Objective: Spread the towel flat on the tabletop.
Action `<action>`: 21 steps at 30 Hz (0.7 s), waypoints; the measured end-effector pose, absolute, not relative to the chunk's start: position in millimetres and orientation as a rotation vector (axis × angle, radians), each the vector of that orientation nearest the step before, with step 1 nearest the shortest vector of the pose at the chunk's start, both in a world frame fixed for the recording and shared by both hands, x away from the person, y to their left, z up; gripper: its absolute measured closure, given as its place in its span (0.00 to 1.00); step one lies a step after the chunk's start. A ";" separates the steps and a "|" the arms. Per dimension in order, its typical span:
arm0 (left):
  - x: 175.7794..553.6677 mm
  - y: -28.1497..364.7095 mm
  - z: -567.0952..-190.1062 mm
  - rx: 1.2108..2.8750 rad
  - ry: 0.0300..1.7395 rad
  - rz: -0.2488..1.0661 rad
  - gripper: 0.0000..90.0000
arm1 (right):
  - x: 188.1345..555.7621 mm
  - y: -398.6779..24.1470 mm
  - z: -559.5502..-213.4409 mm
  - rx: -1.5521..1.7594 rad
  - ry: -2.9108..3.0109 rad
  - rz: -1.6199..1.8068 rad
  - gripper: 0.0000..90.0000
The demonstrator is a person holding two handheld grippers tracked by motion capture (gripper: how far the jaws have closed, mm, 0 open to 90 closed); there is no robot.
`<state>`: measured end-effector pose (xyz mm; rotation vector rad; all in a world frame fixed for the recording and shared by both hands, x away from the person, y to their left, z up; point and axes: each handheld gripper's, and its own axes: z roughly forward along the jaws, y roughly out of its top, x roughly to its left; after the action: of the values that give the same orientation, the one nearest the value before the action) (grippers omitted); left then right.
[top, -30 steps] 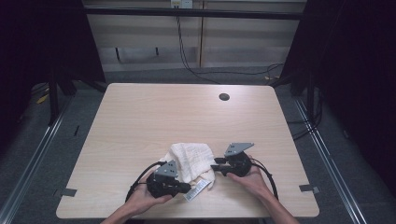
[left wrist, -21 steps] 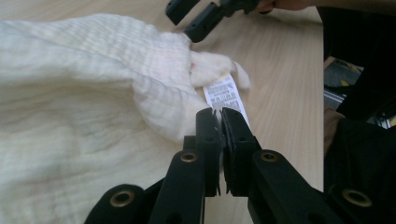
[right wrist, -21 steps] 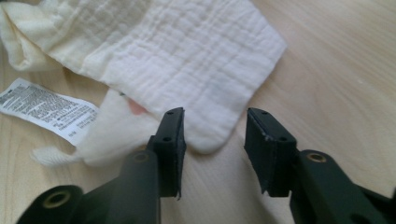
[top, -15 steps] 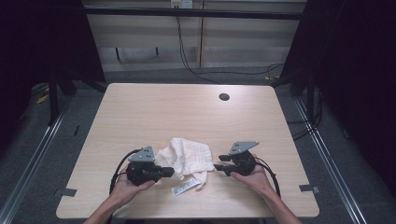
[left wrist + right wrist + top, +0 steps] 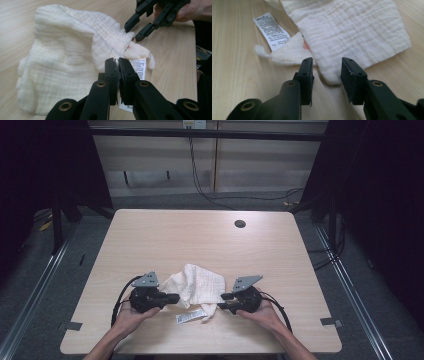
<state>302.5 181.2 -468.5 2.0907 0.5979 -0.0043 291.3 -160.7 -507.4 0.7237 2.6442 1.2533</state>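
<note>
A crumpled white muslin cloth lies on the wooden table near its front edge, and its printed care label sticks out toward me. My left gripper lies level at the cloth's left edge, and its jaws are shut on that edge with the label behind them. My right gripper is at the cloth's right side. Its jaws have just been closing but stand open. A cloth corner lies between the pads, untouched. The left gripper view also shows my right gripper.
A dark round hole sits in the table near its far right. Black frame posts stand at both sides, and cables run across the floor behind. The far half of the tabletop is bare wood.
My left gripper has moved to the left, and the cloth has been drawn out leftward with it. The right gripper has stayed at the cloth's right side.
</note>
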 end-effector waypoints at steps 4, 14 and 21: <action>309.4 190.0 -471.5 2.077 0.644 0.004 0.96 | 290.0 -159.2 -507.2 0.746 2.613 1.219 0.82; 313.6 202.1 -466.5 2.015 0.659 -0.004 0.96 | 293.6 -175.9 -492.2 0.867 2.577 1.346 0.97; 317.8 203.4 -459.2 1.995 0.654 0.013 0.96 | 294.1 -189.9 -466.3 0.939 2.515 1.435 0.97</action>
<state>317.8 203.4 -459.2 1.9950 0.6544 0.0130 294.1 -189.9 -466.3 0.9386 2.5152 1.4348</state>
